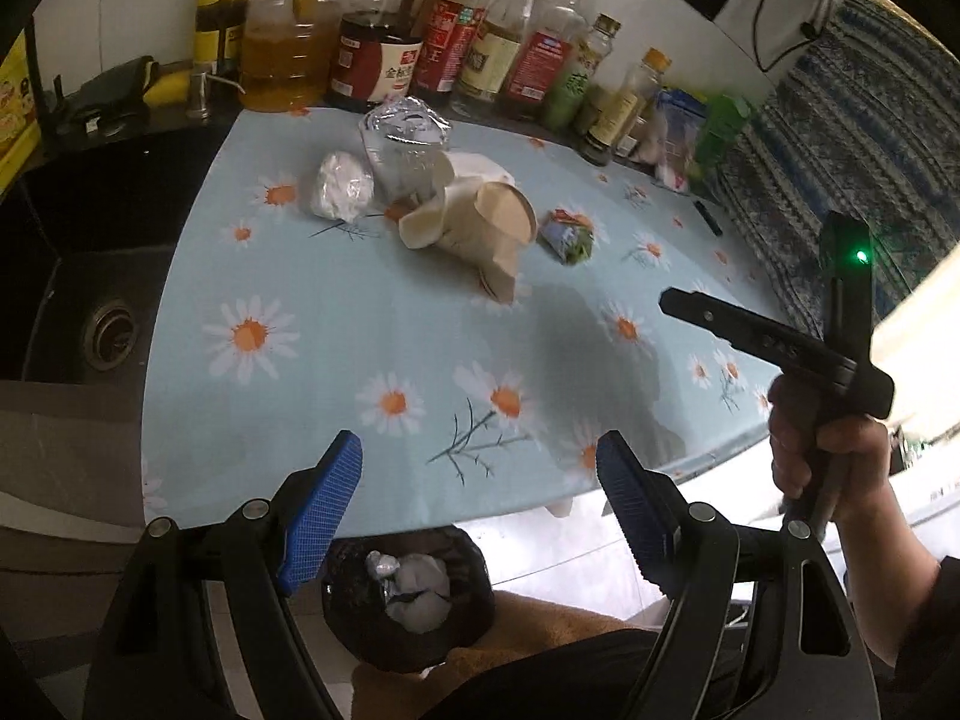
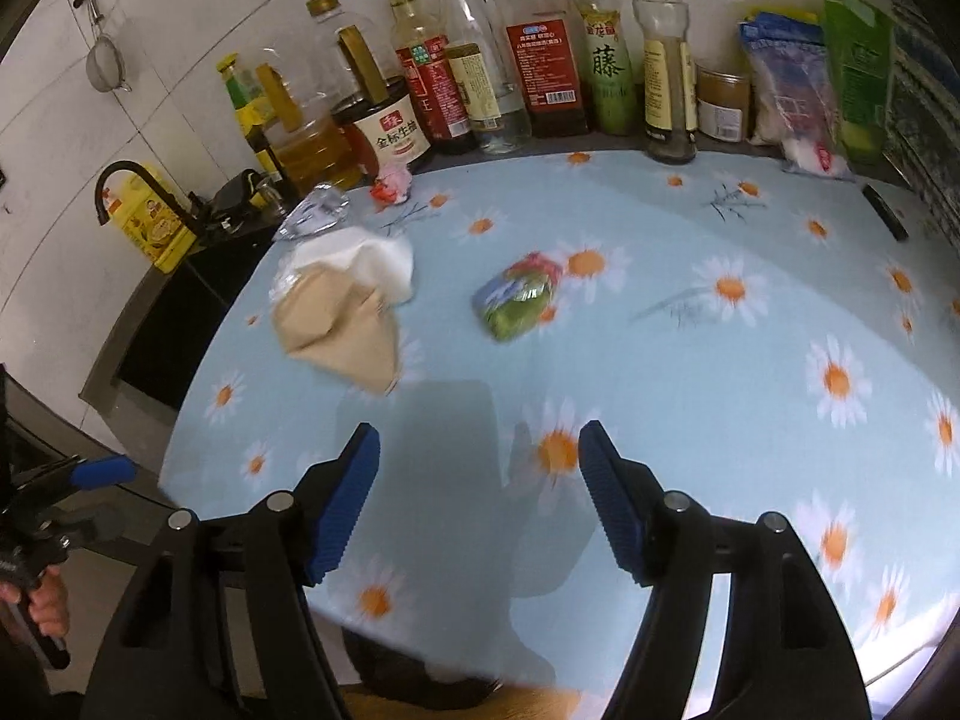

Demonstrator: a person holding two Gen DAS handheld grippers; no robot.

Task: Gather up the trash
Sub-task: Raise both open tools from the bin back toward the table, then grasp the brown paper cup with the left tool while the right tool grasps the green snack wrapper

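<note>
Two handheld grippers hover at the near edge of a table covered in a pale blue daisy-print cloth (image 1: 372, 324), where litter waits to be collected

The left gripper (image 1: 480, 510) is released, its blue pads spread wide with nothing between them. Directly below the gap, off the table's edge, sits a bin lined with a black bag (image 1: 408, 606), already holding crumpled white and silvery scraps. The gripper seems to hang here because the bin stands just beneath the table edge, handy for dropping rubbish

Ahead of the left jaws, well apart from them, lies a cluster of trash: a white paper wad (image 1: 343, 187), a crinkled clear plastic wrapper (image 1: 402, 141) touching it, and crushed brown paper cups (image 1: 480, 228) tipped on their sides. Just beyond the cups, toward the right jaw's side, is a small green-and-blue packet (image 1: 567, 235)

The right gripper (image 2: 480, 498) is also released and empty, its pads wide apart over bare cloth. The packet (image 2: 519, 294) lies almost straight ahead of its jaws, the cups (image 2: 342, 324) ahead and off the left jaw's side. That opening and heading suggest it is lined up to reach for the packet, though this is only a judgement

A row of sauce and oil bottles (image 2: 540, 60) stands far beyond both jaws against the wall; these look like kitchen stock, not rubbish
</note>
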